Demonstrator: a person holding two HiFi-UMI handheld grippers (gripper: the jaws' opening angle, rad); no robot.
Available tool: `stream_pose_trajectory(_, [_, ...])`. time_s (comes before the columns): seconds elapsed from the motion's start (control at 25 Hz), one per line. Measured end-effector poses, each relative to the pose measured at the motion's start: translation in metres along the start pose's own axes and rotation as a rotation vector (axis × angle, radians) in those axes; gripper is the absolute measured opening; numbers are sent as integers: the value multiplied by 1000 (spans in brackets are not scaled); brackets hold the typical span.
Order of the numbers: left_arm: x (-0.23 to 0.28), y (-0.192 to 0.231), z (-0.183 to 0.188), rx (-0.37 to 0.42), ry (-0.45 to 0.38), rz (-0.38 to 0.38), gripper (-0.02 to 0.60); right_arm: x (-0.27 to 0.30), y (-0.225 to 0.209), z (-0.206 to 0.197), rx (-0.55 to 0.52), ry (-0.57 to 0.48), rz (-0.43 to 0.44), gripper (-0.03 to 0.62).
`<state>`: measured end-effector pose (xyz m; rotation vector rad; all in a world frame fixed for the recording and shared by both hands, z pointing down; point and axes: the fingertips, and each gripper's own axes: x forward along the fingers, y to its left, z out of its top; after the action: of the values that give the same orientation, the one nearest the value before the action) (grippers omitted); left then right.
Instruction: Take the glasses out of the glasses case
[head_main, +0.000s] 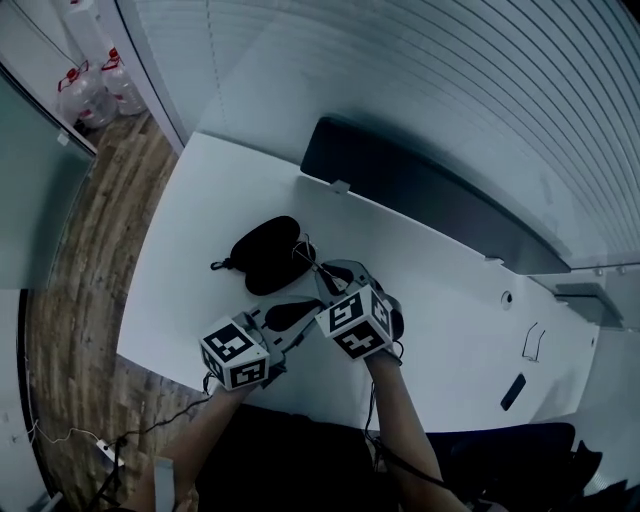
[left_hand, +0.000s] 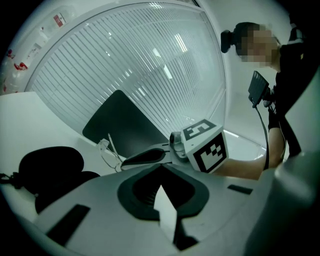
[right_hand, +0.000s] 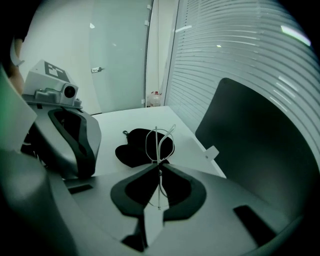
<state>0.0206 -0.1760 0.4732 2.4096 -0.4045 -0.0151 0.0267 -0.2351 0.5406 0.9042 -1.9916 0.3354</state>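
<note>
In the head view, the glasses case lies open on the white surface, with a dark interior and a small loop at its far-left end. The glasses are no longer inside it. They hang just beside the case, at the edge that faces the right gripper, which holds them. The left gripper is near the case on the person's side and touches neither the case nor the glasses.

In the left gripper view, this gripper's own jaws meet at their tips with nothing between them. Beyond them the glasses are in the air, apart from the case and held at the tip of the right gripper.

In the right gripper view, the jaws are narrow and pressed on a thin wire part of the frame. The lenses stand up past the tips, and the case is seen behind them. I cannot tell exactly which part of the frame is clamped.

I judge that the taking-out step is almost complete, because the glasses are free of the case and in the grip. The next move should carry them to a bare part of the surface well apart from the case. They should be lowered slowly until the frame rests there, and only then should the jaws open. The grip is on a thin part, so the glasses could swing or slip if the hand moves quickly.
</note>
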Motion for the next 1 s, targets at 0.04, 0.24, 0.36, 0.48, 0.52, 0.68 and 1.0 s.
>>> stream_pose_trajectory(0.04, [3, -1, -1, 1, 8, -9, 6, -1, -2, -4, 9, 4, -5, 35])
stream_pose_trajectory(0.24, [19, -8, -10, -1, 34, -40, 6, -8, -11, -22, 42, 20, -23, 35])
stream_pose_trajectory(0.36, [27, -11, -16, -11, 44, -53, 6, -10, -16, -33, 64, 30, -30, 35])
stream_pose_trajectory(0.48, [34, -12, -21, -24, 55, -64, 6, -11, -19, -43, 80, 43, -32, 35])
stream_pose_trajectory(0.52, [35, -12, -23, -26, 59, -67, 6, -11, -20, -46, 83, 48, -33, 35])
stream_pose_trajectory(0.68, [42, -13, -30, -38, 77, -77, 6, -10, -22, -57, 95, 64, -32, 35])
stream_pose_trajectory(1.0, [53, -10, -44, -65, 109, -81, 6, -4, -23, -77, 117, 102, -15, 35])
